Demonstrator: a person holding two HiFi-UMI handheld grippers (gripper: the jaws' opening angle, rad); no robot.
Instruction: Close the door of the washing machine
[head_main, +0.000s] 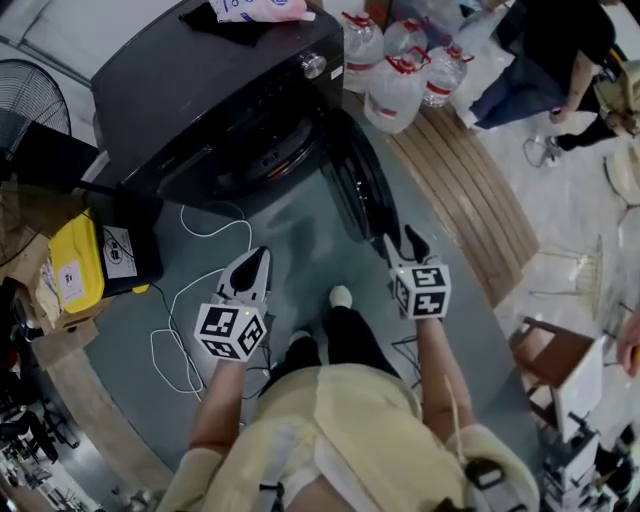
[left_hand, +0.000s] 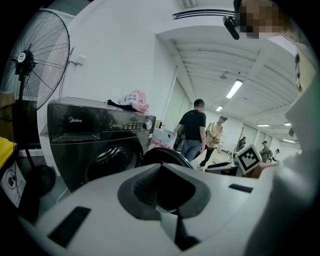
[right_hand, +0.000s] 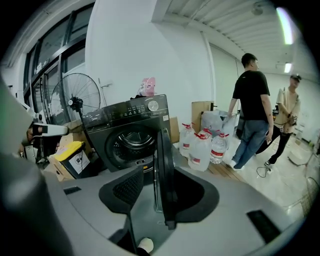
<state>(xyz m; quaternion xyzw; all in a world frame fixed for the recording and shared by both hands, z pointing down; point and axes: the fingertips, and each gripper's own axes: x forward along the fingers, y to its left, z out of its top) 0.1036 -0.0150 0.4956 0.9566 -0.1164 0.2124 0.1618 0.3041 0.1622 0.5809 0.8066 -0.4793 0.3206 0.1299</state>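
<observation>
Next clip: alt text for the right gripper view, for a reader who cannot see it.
A black washing machine has its door wide open, seen edge-on between the parted jaws of the right gripper. Water jugs stand right of the machine, a fan left of it, and two people are in the background.

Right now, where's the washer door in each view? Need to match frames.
Head view: door open, seen edge-on, upper centre.
Left gripper view: door a round dark disc, centre, slightly low.
Right gripper view: door edge-on, upright, centre.
Shared landmark: control knob, silver and round in all three.
</observation>
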